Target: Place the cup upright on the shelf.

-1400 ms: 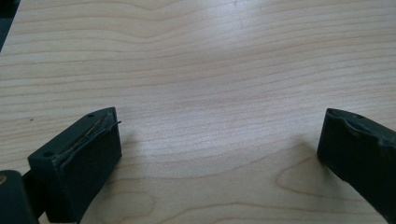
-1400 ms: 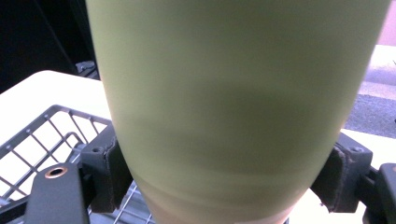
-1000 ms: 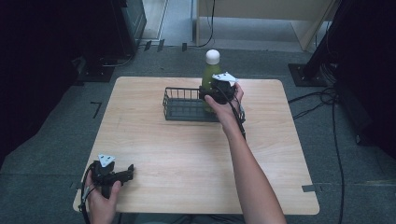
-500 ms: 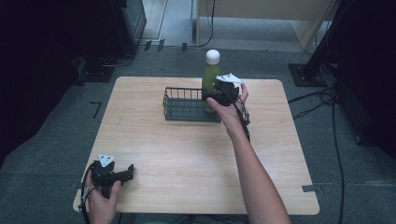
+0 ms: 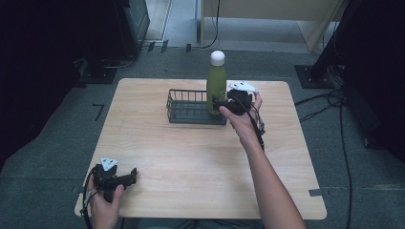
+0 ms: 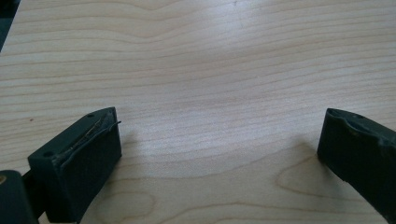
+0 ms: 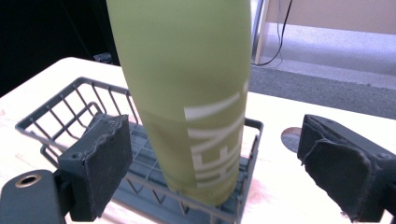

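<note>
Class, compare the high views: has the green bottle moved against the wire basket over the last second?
No. The bottle stands at the basket's right end as before; the open right gripper sits beside it.

My right arm is extended forward across the table, the right gripper [image 5: 220, 106] held level with jaws spread wide. My left hand [image 5: 102, 202] rests at the near edge, the left gripper [image 5: 128, 177] low, its jaws likewise parted.

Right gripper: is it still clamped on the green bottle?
No: in the right gripper view the right gripper stands open, both jaws clear of the green bottle, which stands in the wire basket.
</note>
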`<state>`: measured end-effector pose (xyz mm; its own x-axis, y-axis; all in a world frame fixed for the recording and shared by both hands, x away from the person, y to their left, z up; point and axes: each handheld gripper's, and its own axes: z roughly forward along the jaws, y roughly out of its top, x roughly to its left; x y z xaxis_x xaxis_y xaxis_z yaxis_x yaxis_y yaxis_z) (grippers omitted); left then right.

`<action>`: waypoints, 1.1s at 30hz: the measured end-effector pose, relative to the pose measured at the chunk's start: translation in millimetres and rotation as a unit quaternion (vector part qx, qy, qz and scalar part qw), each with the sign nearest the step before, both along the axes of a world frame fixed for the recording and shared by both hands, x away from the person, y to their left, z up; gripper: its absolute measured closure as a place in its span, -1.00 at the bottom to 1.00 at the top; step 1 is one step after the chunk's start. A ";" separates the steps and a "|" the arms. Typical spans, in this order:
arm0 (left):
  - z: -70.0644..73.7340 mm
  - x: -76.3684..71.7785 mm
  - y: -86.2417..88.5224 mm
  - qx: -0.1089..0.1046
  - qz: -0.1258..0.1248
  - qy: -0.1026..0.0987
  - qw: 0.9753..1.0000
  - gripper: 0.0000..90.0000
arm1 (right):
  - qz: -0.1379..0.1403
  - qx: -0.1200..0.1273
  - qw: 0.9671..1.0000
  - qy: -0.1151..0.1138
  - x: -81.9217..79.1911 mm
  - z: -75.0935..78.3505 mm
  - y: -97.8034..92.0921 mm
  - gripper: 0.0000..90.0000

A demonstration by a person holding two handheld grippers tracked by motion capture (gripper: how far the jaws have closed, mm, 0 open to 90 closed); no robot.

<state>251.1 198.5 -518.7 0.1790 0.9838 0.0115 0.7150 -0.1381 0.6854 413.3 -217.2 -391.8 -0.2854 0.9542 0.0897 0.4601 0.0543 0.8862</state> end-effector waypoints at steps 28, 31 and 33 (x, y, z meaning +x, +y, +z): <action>0.1 0.0 0.0 0.000 0.000 0.001 1.000 -1.00 | -0.019 -0.012 1.000 0.008 -54.7 -28.0 -72.1 -0.77; 0.0 0.0 0.0 0.000 0.000 0.000 1.000 -1.00 | -0.024 -0.011 1.000 0.010 -59.6 -32.6 -78.7 -0.77; 0.0 0.0 -0.1 0.000 0.000 0.000 1.000 -1.00 | -0.024 -0.011 1.000 0.012 -62.5 -35.2 -82.3 -0.78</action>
